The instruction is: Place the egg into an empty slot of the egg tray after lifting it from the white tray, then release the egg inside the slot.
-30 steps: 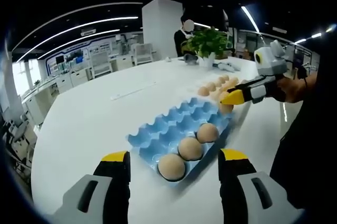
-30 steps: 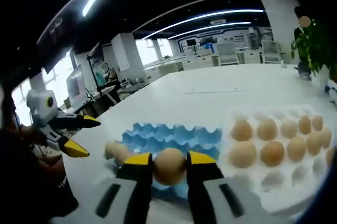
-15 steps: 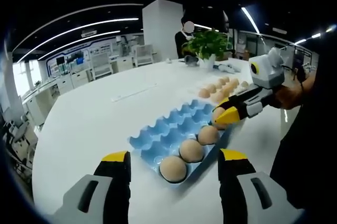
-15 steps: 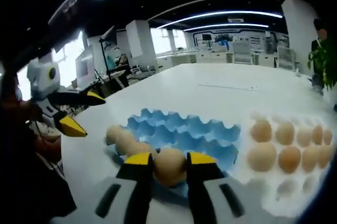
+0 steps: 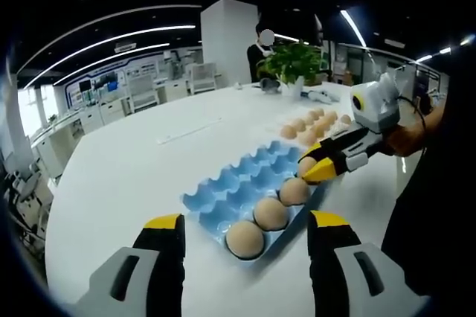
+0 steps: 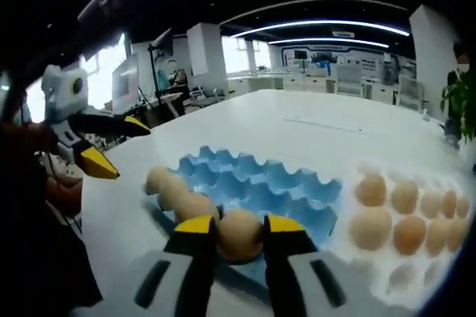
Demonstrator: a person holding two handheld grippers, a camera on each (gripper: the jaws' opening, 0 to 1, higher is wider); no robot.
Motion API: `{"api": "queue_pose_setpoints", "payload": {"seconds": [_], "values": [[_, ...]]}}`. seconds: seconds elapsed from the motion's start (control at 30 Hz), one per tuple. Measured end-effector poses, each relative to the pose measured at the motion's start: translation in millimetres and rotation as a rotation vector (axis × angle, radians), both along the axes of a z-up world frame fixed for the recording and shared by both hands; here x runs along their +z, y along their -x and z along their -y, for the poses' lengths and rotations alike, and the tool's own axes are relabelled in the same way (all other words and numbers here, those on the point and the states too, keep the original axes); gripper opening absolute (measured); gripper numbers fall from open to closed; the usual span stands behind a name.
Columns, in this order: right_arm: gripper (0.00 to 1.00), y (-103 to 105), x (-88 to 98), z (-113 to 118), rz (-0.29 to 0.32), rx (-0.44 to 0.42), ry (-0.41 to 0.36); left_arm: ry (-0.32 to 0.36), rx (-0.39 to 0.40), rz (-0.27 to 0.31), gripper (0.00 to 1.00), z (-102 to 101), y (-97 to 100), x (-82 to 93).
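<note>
The egg (image 6: 239, 234) is pinched between the right gripper (image 6: 239, 237)'s yellow-tipped jaws, low over the near edge of the blue egg tray (image 6: 260, 187), just beside the last of the three eggs (image 6: 177, 196) already seated along that edge. In the left gripper view the same egg (image 5: 306, 164) sits in the jaws of the right gripper (image 5: 318, 161), right at the tray's (image 5: 245, 183) far corner next to the row of three eggs (image 5: 269, 213).

A second ago the held egg was still between the two trays; half a second ago it had reached the blue tray's edge, and now it has come lower and closer to the row.

The left gripper (image 5: 245, 229) hangs above the worktop (image 5: 126, 175) with its jaws spread wide and nothing between them; in the right gripper view it (image 6: 110, 146) is off to the side, jaws likewise apart.

The right gripper view gives the white tray (image 6: 387, 276) with its brown eggs (image 6: 405, 213) clearly, just beside the blue one. The left gripper view adds a potted plant (image 5: 291, 64) and a person (image 5: 262, 53) beyond the worktop.
</note>
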State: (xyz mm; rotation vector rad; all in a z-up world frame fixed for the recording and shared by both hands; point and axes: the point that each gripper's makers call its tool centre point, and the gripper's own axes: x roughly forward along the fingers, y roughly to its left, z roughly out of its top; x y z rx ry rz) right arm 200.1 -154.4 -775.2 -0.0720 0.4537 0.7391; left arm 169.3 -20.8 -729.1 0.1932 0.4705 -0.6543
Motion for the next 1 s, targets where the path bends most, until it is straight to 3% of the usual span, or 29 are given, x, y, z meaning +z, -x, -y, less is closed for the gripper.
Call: {"api": "queue_pose_setpoints", "payload": {"seconds": [0.3,0.5,0.63,0.87,1.0], "values": [[0.25,1,-0.4,-2,0.057,0.042,0.044,-0.002,0.002,-0.003,0.66,-1,0.3,0.6],[0.25,6,1.4,-2,0.071,0.054,0.062,0.003,0.011,0.008,0.67,-2,-1.7,3.8],[0.25,12,0.5,5,0.048,0.041,0.043,0.002,0.006,0.005,0.67,-1,-0.9,3.9],[0.25,16,-0.6,30,-0.024,-0.067,-0.037,0.009,0.005,0.007,0.66,0,-0.8,5.3],[0.24,12,1.9,51,-0.031,-0.141,-0.064,0.005,-0.001,0.006,0.66,1,0.3,4.8]]}}
